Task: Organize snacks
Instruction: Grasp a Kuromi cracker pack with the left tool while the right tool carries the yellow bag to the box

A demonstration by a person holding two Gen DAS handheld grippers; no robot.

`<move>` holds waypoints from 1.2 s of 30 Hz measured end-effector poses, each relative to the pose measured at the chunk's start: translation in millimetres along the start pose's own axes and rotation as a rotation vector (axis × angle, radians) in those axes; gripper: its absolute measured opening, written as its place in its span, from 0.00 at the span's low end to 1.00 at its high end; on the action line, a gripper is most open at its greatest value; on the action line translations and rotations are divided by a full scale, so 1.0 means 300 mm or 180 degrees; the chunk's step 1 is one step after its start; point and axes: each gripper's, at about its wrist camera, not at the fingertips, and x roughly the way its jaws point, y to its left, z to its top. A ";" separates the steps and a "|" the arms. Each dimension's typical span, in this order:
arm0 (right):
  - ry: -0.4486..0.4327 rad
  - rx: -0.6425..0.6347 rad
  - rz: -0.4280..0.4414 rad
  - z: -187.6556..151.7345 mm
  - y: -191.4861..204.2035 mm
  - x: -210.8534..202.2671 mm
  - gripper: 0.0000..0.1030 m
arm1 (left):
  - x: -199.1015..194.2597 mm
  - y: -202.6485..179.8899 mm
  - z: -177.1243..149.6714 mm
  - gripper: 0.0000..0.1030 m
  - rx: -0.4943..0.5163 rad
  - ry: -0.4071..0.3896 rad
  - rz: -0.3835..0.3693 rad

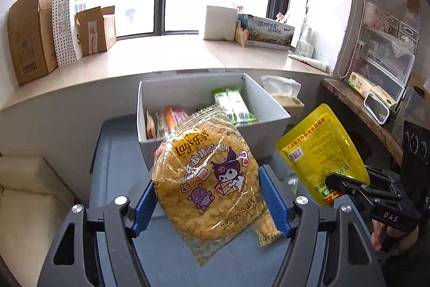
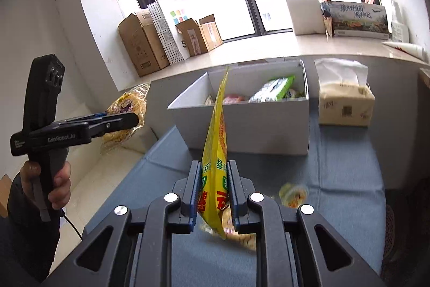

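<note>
My left gripper (image 1: 207,192) is shut on a clear Lay's chip bag (image 1: 207,179) with cartoon figures, held above the blue table in front of the white box (image 1: 166,88). My right gripper (image 2: 214,184) is shut on a yellow pouch (image 2: 215,152), held edge-on and upright, short of the same white box (image 2: 242,123). The box holds several snack packs, green ones (image 1: 236,105) and orange ones (image 1: 174,116). The right gripper (image 1: 341,183) with the yellow pouch (image 1: 319,152) shows at the right of the left wrist view. The left gripper (image 2: 131,120) with the chip bag (image 2: 126,104) shows at the left of the right wrist view.
A tissue pack (image 2: 345,101) stands right of the box. Small snacks (image 2: 293,194) lie on the blue tablecloth (image 2: 336,179) near my right gripper. Cardboard boxes (image 1: 29,36) and a dotted bag (image 1: 63,20) stand on the window ledge. A cluttered shelf (image 1: 376,96) is at the right.
</note>
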 end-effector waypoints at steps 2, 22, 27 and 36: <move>-0.0056 -0.0002 -0.0023 0.091 -0.008 0.036 0.20 | 0.035 0.007 0.074 0.74 0.0034 -0.0044 0.0037; 0.0134 0.0626 -0.0103 0.472 -0.196 0.488 0.97 | 0.478 0.113 0.282 1.00 0.0107 0.0257 0.0116; 0.0028 0.0651 -0.0053 0.455 -0.204 0.446 1.00 | 0.464 0.113 0.256 1.00 0.0143 0.0260 0.0182; 0.0034 0.0387 -0.0265 0.424 -0.174 0.305 1.00 | 0.322 0.056 0.188 1.00 0.0181 0.0116 0.0203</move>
